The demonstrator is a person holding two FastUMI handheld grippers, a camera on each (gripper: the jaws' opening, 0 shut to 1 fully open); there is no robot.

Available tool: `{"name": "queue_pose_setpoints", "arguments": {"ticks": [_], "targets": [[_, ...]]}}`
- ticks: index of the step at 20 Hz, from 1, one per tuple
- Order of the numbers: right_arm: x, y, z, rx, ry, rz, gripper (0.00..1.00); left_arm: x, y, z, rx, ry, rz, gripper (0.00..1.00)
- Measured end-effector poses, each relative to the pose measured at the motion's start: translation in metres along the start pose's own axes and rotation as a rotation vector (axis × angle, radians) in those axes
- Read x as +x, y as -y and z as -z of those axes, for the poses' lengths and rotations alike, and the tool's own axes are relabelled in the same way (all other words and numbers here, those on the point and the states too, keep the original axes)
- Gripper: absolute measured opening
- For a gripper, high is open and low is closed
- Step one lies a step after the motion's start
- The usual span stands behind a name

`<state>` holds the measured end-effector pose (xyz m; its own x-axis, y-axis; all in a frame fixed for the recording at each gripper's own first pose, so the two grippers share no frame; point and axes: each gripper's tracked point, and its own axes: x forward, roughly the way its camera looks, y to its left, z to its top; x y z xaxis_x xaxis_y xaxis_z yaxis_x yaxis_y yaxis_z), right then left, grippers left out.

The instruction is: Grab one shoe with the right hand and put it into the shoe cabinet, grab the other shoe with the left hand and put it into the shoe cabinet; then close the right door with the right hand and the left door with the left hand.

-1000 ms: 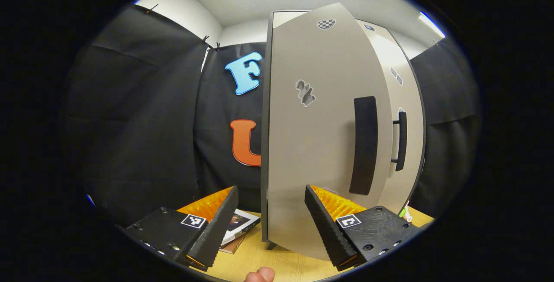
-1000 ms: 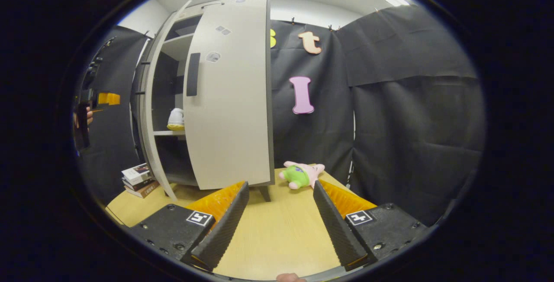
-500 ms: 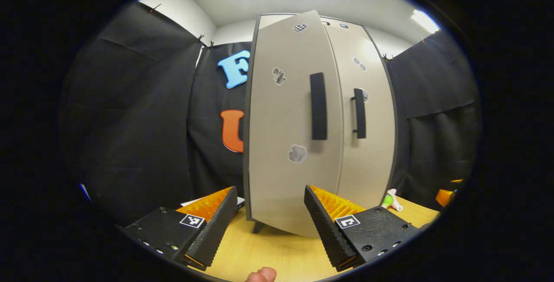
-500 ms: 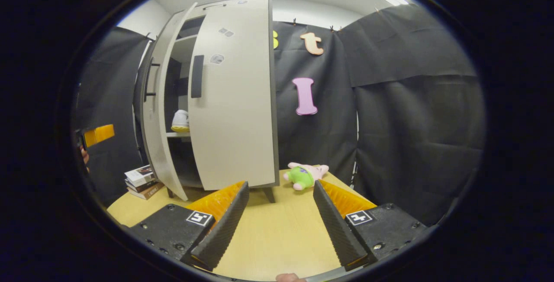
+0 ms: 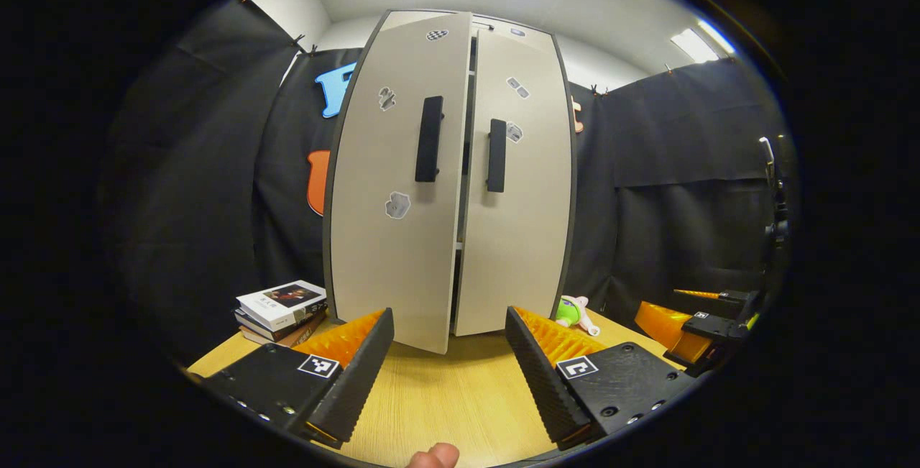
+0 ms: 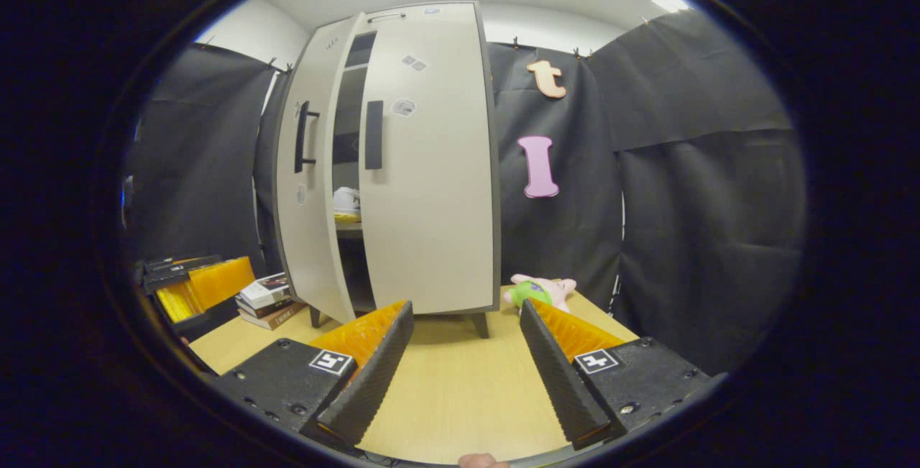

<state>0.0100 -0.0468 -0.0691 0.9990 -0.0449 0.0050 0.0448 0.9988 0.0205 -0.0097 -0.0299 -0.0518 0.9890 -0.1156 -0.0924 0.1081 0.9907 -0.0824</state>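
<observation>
The beige shoe cabinet (image 5: 460, 187) stands on the wooden table (image 5: 460, 396). In the left gripper view its right door (image 5: 521, 195) looks shut and its left door (image 5: 395, 195) stays slightly ajar, with a dark slit between them. In the right gripper view a white shoe with a yellow sole (image 6: 346, 200) shows through the gap on a middle shelf of the cabinet (image 6: 431, 166). My left gripper (image 5: 449, 318) is open and empty, a short way in front of the doors. My right gripper (image 6: 466, 308) is open and empty too, off the cabinet's right front corner.
A stack of books (image 5: 280, 306) lies left of the cabinet. A green and pink plush toy (image 6: 539, 292) sits at its right side. The right gripper (image 5: 683, 308) shows at the far right of the left gripper view, the left gripper (image 6: 201, 282) at the left of the right gripper view.
The left door has swung from wide open to almost shut. My left gripper has drawn back from the cabinet and now faces both doors. The right gripper has hardly shifted.
</observation>
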Motion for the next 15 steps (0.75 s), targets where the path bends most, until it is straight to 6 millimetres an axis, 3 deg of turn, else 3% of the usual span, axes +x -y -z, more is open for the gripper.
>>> {"name": "queue_pose_setpoints", "arguments": {"ticks": [12, 15], "targets": [[-0.0074, -0.0024, -0.0043, -0.020, 0.013, -0.020, 0.97, -0.0069, -0.0037, -0.0033, 0.013, 0.018, -0.025, 0.94], [-0.0049, 0.0003, 0.0030, -0.004, -0.006, -0.020, 0.97, -0.0055, -0.0023, -0.0016, 0.011, 0.014, -0.019, 0.94]]}}
